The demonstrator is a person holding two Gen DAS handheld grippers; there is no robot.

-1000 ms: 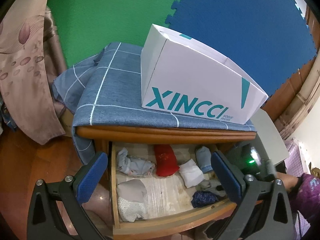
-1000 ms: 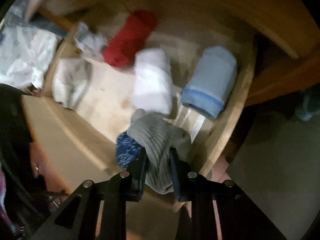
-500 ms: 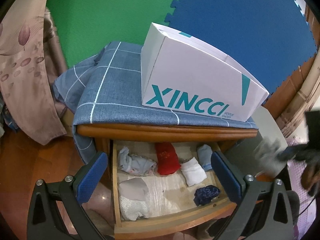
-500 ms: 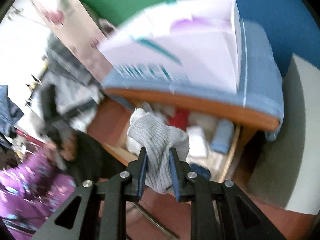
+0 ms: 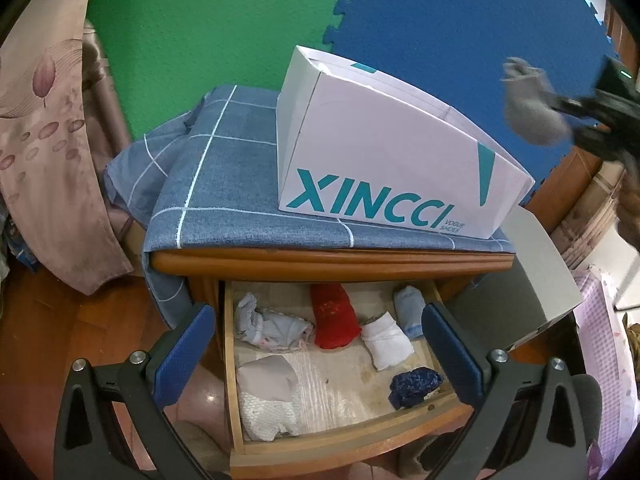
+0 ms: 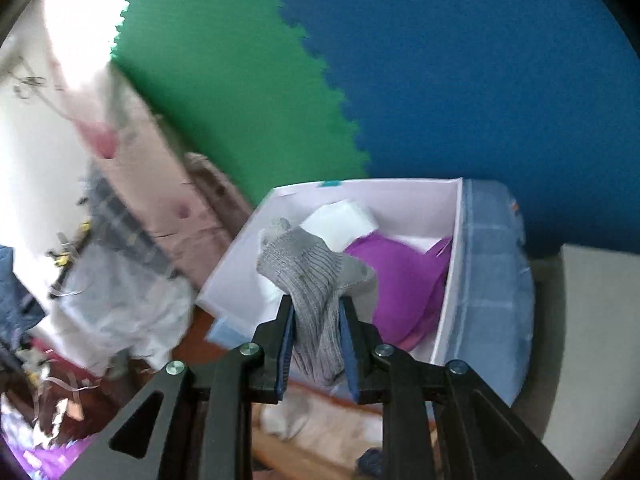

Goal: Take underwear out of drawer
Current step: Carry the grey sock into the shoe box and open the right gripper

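The wooden drawer [image 5: 348, 440] stands pulled out under the bedside cabinet. In it lie a red roll [image 5: 334, 316], a white roll [image 5: 386, 340], a light blue roll [image 5: 410, 310], a dark blue piece [image 5: 414, 386] and pale garments at the left. My left gripper [image 5: 318, 354] hangs open above the drawer front, holding nothing. My right gripper [image 6: 316, 316] is shut on a grey ribbed piece of underwear [image 6: 316, 276], held up over the open white shoe box [image 6: 444, 292]. The grey piece [image 5: 534, 114] shows blurred high at the right in the left wrist view.
The white XINCCI shoe box [image 5: 384, 160] sits on a blue checked cloth [image 5: 224, 196] on the cabinet top; a purple garment [image 6: 400, 280] and a white one lie inside. A grey board [image 5: 532, 280] leans at the cabinet's right. A patterned curtain [image 5: 44, 160] hangs left.
My right gripper rose out of the drawer with the grey underwear and now holds it over the shoe box. The left gripper has not moved.
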